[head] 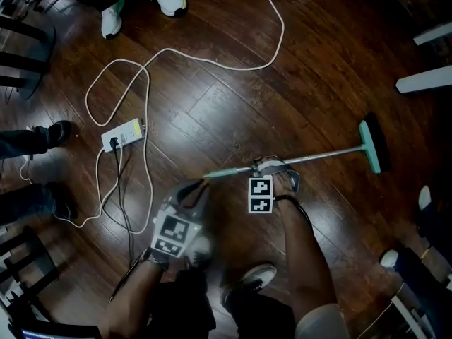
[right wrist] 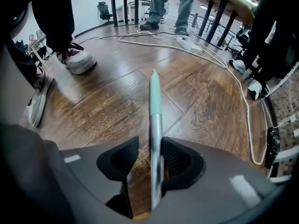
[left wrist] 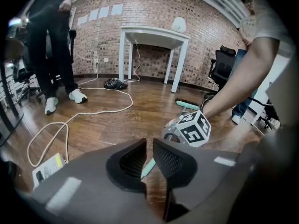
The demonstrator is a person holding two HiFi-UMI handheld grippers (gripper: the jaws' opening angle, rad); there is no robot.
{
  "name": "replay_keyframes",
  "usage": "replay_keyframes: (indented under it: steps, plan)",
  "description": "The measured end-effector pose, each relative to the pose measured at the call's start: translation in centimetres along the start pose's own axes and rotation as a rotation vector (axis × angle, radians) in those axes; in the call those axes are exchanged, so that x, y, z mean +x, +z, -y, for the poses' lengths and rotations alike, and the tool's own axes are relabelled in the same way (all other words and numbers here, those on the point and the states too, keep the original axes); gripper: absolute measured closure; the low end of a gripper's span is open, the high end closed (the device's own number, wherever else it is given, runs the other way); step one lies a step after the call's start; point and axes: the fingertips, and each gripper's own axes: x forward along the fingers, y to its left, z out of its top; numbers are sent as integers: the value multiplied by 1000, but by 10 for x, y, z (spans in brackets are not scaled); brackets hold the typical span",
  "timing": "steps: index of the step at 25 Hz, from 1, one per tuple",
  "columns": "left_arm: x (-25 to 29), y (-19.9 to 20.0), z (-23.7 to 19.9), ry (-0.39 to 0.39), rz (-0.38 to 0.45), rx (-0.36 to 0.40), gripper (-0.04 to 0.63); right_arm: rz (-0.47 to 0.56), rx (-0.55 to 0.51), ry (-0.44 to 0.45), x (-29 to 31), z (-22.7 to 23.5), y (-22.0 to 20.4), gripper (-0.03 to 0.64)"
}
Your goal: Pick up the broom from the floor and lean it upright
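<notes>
Ribbed black jaws of the right gripper (right wrist: 150, 155) loosely straddle the broom (right wrist: 155, 101)'s slim metal, teal-tipped handle; the left gripper (left wrist: 148, 155)'s jaws stand narrowly apart, empty.

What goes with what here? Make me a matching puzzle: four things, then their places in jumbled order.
Things:
1. broom head
2. broom handle
3. power strip
4. white sneakers

Places:
A. between the jaws of the right gripper
B. at the head view's left
C. at the head view's top edge
D. at the head view's right

Pairs: 1-D; 2-A; 3-B; 4-C
</notes>
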Motion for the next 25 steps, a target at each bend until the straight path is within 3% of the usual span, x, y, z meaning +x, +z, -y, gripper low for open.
replay_keyframes:
  steps: [4,7,17,25]
  plan:
    - [7,-4,6,-15,-15,1,555,-10,-11,32,2,-1,1,439]
    - [13,-1,12,-26,-11,-8,555,-16,-13,70,1,-9,2,524]
    - [0,10,7,15,-4,-26,555,80,38,-99,-34,3,3,529]
    - [-50,75,17,32,44,-13,555,148,158,-266,-140,32,-1,528]
